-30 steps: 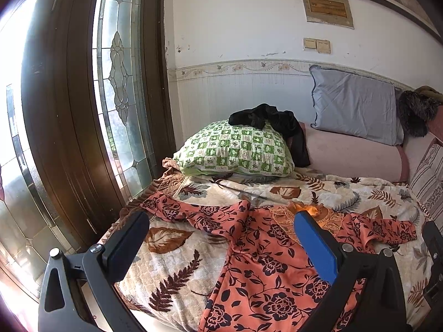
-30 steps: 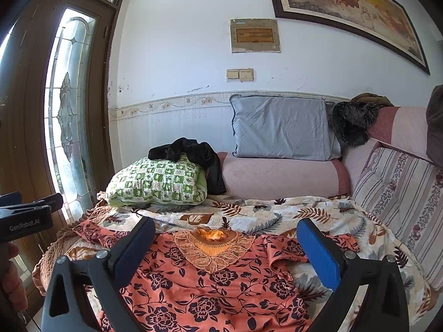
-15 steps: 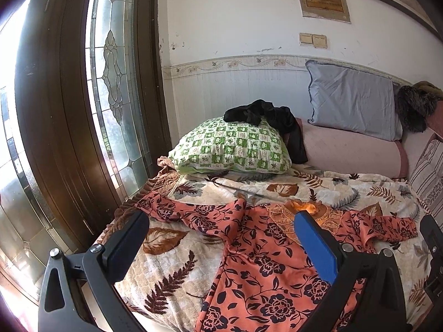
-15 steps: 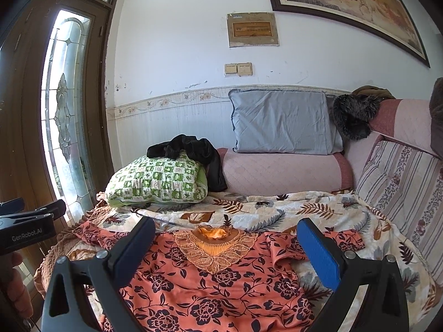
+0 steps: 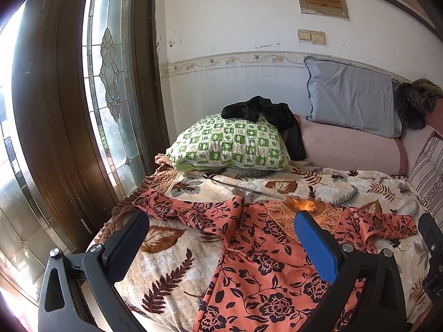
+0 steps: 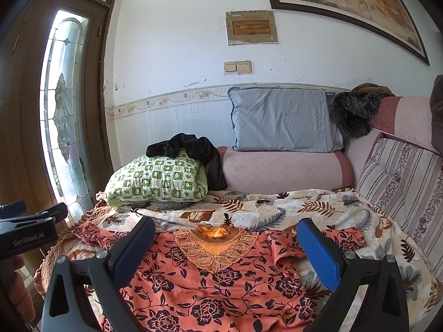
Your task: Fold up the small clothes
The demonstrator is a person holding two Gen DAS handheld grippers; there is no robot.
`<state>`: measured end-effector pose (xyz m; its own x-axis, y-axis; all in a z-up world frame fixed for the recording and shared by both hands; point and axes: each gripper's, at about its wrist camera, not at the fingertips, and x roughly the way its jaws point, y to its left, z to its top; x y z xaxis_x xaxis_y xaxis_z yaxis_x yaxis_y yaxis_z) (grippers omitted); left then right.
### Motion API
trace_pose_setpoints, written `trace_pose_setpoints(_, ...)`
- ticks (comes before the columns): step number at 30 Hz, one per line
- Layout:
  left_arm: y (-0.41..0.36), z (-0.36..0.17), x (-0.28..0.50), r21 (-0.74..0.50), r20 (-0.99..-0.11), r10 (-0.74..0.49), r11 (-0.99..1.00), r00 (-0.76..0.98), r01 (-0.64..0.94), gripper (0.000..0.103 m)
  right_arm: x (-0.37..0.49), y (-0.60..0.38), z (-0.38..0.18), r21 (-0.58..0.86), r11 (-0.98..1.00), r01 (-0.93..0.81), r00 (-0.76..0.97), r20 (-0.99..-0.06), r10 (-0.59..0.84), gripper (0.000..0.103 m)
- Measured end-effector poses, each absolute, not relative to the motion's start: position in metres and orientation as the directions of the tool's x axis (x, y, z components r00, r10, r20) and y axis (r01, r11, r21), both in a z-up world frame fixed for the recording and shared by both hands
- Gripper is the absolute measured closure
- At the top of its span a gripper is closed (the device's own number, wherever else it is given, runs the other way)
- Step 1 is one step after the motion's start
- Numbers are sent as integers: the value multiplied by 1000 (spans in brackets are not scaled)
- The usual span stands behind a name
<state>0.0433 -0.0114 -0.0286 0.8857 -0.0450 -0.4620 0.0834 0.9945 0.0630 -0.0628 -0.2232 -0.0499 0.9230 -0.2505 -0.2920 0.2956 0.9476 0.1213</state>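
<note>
Gaping jaws above floral blouse [image 6: 221, 285]

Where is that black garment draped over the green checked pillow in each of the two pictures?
Left wrist view: the black garment lies just above centre, on the pillow's top right.
Right wrist view: black garment left of centre, mid-height.
Shared landmark: the grey pillow against the wall, to its right.
</note>
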Motion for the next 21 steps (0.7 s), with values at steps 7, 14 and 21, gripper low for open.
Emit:
trace_pose_setpoints(7, -25, -36, 57, 82, -476, -39, 993, 879, 88, 0, -49, -232, -60, 129, 944, 303, 917, -308, -252, 0)
trace_pose_setpoints(14, -41, -45, 72, 99, -489, -36, 990, 871, 97, 0, -32, -246, -70, 158, 939, 306, 915, -321, -244, 0)
trace_pose_setpoints(21, -59, -53, 89, 115, -505, -40, 987, 862, 113, 0, -14, -266, -80, 183, 926, 330, 907, -332, -257, 0)
